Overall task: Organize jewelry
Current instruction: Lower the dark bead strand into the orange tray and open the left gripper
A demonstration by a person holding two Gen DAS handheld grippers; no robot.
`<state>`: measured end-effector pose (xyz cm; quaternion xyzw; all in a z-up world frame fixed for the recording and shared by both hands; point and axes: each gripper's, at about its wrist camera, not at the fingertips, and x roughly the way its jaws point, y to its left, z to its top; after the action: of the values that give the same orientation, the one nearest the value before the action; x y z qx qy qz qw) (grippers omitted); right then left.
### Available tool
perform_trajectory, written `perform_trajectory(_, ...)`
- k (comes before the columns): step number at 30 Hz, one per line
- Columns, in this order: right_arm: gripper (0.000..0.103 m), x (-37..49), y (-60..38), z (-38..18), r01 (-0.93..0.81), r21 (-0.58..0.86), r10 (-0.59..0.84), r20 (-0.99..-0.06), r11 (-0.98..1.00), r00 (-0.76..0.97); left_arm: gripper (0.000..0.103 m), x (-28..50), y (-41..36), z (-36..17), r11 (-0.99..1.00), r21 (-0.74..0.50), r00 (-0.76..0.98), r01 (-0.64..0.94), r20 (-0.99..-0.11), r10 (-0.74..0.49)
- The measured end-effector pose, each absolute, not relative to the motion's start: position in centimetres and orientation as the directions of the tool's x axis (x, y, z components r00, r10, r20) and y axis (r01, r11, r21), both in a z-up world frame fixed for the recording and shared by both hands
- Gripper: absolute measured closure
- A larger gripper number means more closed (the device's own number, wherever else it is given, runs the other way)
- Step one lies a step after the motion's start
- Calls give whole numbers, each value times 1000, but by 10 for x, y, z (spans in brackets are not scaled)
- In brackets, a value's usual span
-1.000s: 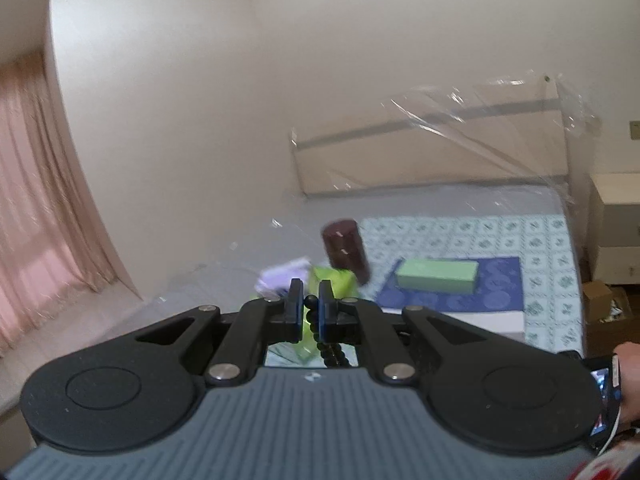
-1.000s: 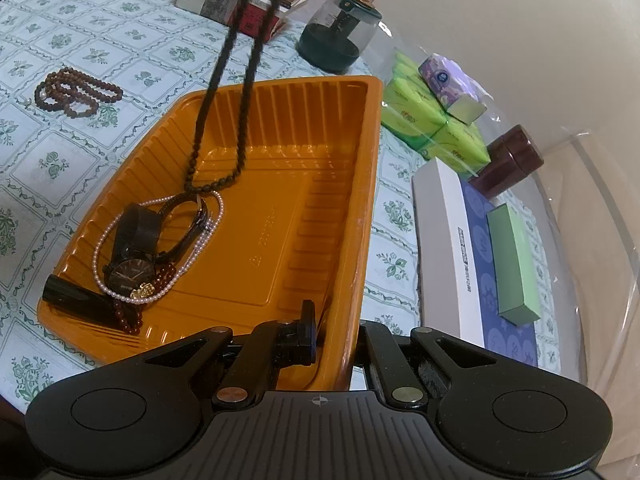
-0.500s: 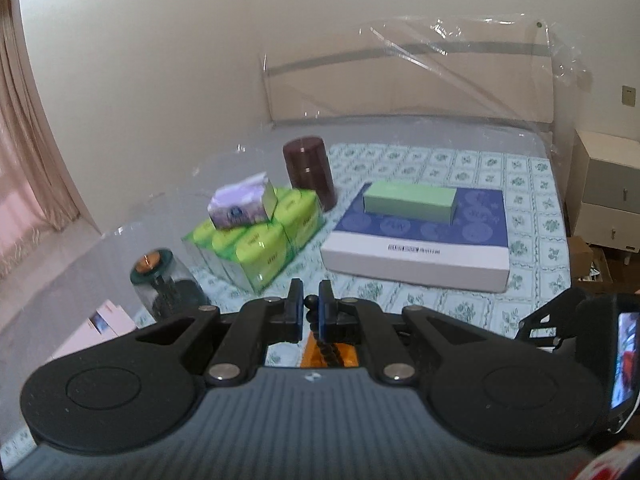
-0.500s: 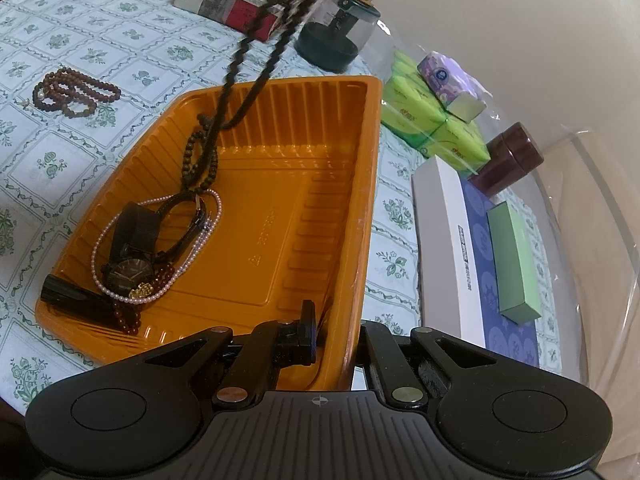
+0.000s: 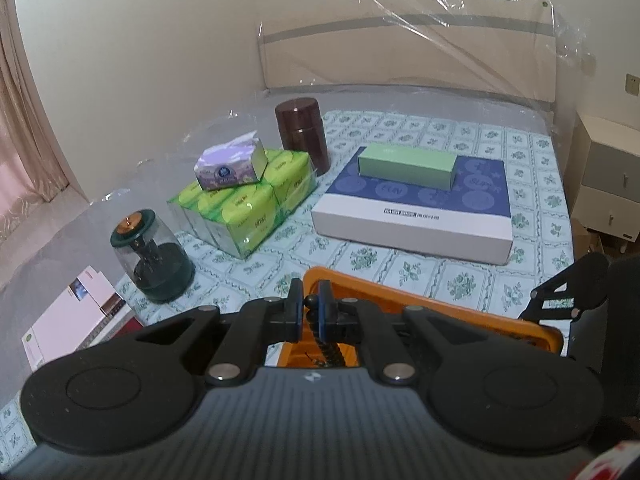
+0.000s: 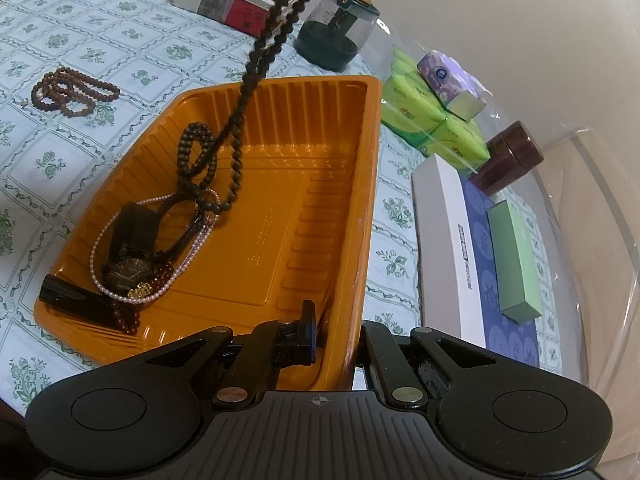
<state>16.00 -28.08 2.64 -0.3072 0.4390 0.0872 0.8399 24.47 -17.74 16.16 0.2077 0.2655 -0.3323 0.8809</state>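
Our left gripper (image 5: 309, 307) pinches a dark bead necklace (image 6: 236, 120) coiling into the orange tray (image 6: 320, 184); our right gripper (image 6: 334, 334) clamps the tray's rim.

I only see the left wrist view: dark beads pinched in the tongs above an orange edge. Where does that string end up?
Observer: The dark bead necklace hangs into an orange tray, and its lower loops already lie on the tray floor.
Operator: Anything else in that tray?
Observer: Yes: a black watch ringed by a pearl strand, and a black tube at the near corner.
Operator: Is any jewelry outside it?
Observer: A brown bead string lies on the tablecloth beside the tray.
Operator: What keeps the tray from sliding?
Observer: The right tongs are clamped on its near rim.
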Motion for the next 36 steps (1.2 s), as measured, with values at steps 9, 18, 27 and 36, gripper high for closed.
perform_trajectory(9,98,160,-281,25,-416,-439,-123,-791,797,599,97,253,-182,137,697,166,609,698,-649,-456)
perform_trajectory(18,98,160,-282,25,-416,-438,-122,-792,797,599,97,259,-186,115,696,149,580,702,-688,-437)
perform_trajectory(27,98,160,-284,23,-415,-437,-123,-792,798,597,97,264,-189,104,699,134,560,702,-710,-427)
perform_trajectory(36,98,161,-285,21,-415,-437,-124,-793,798,596,97,268,-193,91,701,112,538,704,-730,-423)
